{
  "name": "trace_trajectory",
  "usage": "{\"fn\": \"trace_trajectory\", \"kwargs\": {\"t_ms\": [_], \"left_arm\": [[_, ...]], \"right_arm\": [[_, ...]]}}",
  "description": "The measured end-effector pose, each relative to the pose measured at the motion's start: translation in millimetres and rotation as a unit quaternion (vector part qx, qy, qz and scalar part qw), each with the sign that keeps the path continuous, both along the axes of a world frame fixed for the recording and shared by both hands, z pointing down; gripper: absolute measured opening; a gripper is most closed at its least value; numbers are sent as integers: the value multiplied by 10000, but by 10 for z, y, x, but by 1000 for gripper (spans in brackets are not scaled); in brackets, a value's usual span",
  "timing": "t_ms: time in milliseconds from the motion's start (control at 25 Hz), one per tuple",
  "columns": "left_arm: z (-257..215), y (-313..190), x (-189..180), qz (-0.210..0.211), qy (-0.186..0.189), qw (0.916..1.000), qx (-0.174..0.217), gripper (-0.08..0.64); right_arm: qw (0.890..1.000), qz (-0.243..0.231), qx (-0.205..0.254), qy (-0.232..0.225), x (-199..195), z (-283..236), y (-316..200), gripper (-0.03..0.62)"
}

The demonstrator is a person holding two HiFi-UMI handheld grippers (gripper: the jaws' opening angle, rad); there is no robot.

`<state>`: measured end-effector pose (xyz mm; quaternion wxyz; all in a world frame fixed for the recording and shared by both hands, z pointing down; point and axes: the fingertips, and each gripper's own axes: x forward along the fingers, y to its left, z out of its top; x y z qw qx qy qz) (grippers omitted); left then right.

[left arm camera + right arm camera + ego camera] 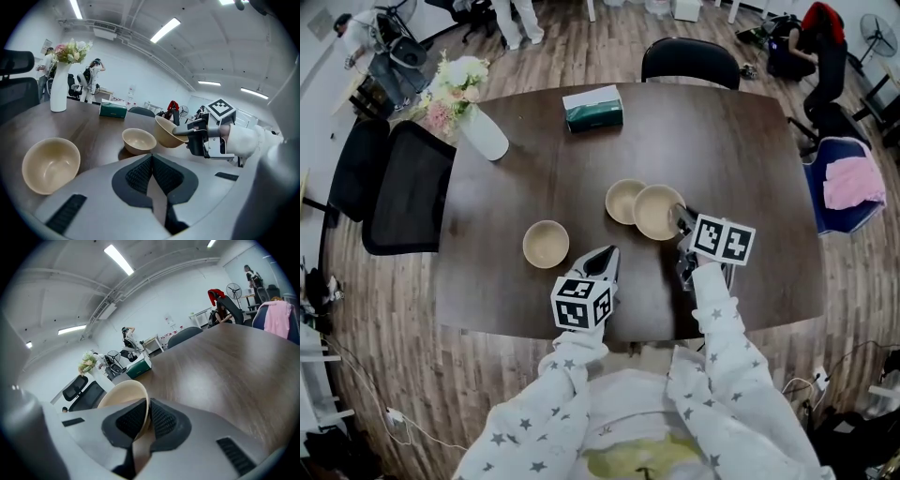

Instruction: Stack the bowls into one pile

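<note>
As seen from above, found a broad dark table [722, 141] bearing a white vase [483, 134], a green tissue box [592, 108] and three tan bowls. Spotted the lone bowl [546, 244] upright near the front edge, well apart from the other two. Noted the middle bowl [624, 201] resting on the table, with the third bowl [658, 212] raised and tilted just beside it. Gripped that third bowl by its rim in the right gripper [146, 420], pads clamped on either side of the wall. Held the left gripper [152, 173] low near the lone bowl, jaws pressed together with nothing between.
</note>
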<state>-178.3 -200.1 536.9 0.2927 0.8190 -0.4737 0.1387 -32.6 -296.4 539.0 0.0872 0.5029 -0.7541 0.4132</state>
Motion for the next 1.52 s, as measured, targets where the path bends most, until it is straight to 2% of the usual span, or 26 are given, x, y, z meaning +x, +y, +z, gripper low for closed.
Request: {"fn": "trace_trajectory", "kwargs": {"t_ms": [240, 640, 1080, 1240, 1520], "left_arm": [[16, -94, -42, 220, -24, 9998, 25, 26], [97, -292, -138, -106, -25, 9999, -121, 26], [183, -331, -183, -347, 70, 9989, -319, 26], [191, -308, -187, -363, 49, 9987, -350, 26], [191, -277, -157, -366, 102, 9986, -361, 26]], "right_arm": [[9998, 187, 102, 24, -172, -24, -114, 38], [9999, -40, 80, 72, -511, 83, -394, 38], [9973, -390, -31, 628, -689, 311, -481, 40], [9952, -387, 31, 903, -675, 314, -470, 40], [9917, -650, 248, 1083, -739, 279, -460, 50]]}}
